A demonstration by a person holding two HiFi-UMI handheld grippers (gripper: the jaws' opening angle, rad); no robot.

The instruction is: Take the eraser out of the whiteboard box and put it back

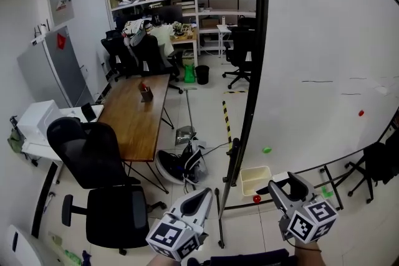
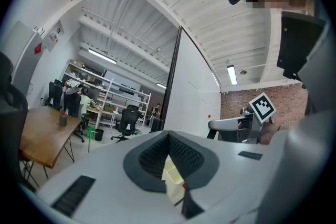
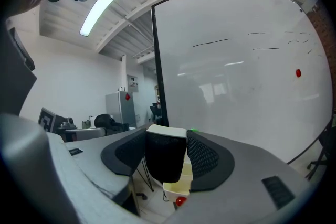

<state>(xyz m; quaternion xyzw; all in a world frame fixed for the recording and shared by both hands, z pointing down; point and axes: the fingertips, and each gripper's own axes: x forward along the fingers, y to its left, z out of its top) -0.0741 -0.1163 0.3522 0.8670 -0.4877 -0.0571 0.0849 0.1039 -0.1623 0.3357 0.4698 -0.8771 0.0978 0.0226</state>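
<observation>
Eyes on the right gripper (image 1: 288, 189) at the bottom right of the head view: it's clamped on the eraser (image 3: 166, 160). That's a blocky thing with a black, fuzzy-looking body and a smooth, rounded white cap on top. The jaws stand wide, and the dark ribbed pads (image 3: 202, 157) press against both of its sides. So the eraser is out of the box (image 1: 255, 179) and up in the air. In the right gripper view it sits centre frame, with the box just beneath it.

The box is a small open tray, cream and plastic-looking, with squared walls. It hangs at the lower edge of the whiteboard (image 1: 324, 40), a big glossy white sheet in a thin black frame. A round red magnet (image 1: 256, 199) sits just under the box, and a small green one (image 1: 267, 150) is stuck on the board above it.

Over to the left gripper (image 1: 202, 196) at bottom centre: a smooth grey shell narrowing to a point, jaws together at the tips, nothing in them. Through the slit behind its tips, a sliver of the cream box shows.
</observation>
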